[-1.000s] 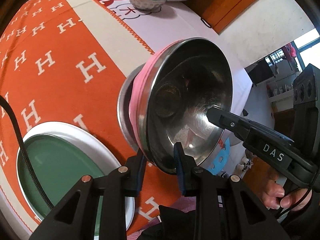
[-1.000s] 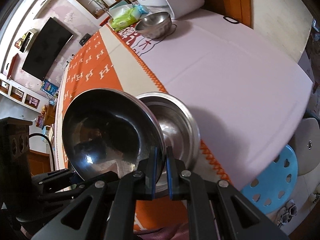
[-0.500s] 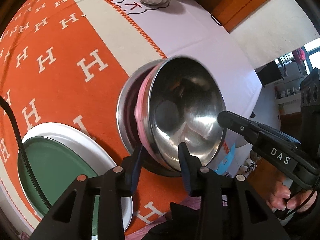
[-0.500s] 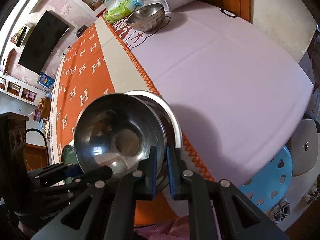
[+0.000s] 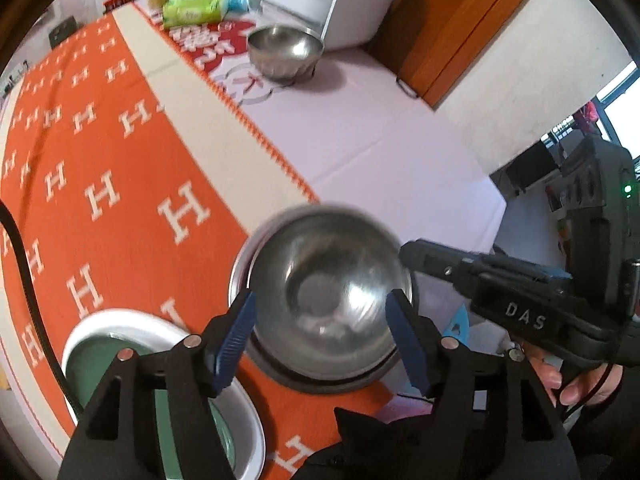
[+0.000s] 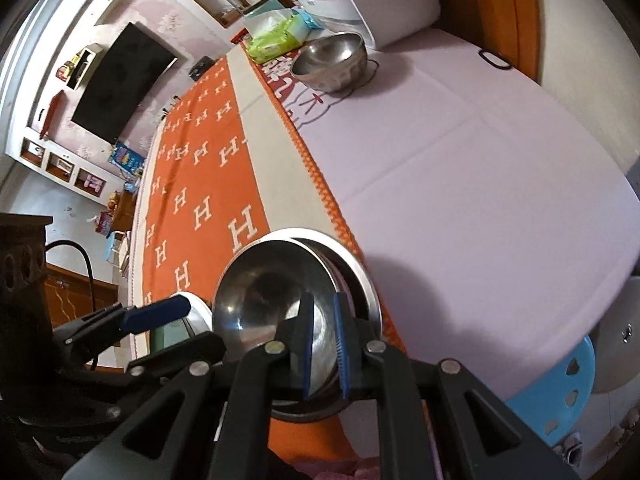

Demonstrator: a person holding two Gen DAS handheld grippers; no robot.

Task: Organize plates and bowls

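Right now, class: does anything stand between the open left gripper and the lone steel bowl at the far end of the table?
Nothing visible does: beyond the left hand-held gripper and the bowl stack, only bare cloth leads to the far bowl.

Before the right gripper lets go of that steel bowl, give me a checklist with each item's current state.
1. Left gripper clear of the bowl: ok, its jaws stand wide open on either side.
2. Right gripper on the top steel bowl: ok, its pads sit either side of the rim.
3. Top bowl seated in the lower bowl: cannot tell, it looks tilted and the left view is blurred.
4. Pink-rimmed layer between them aligned: cannot tell.
5. Green plate apart from the stack: ok.
6. Far steel bowl not yet collected: ok.
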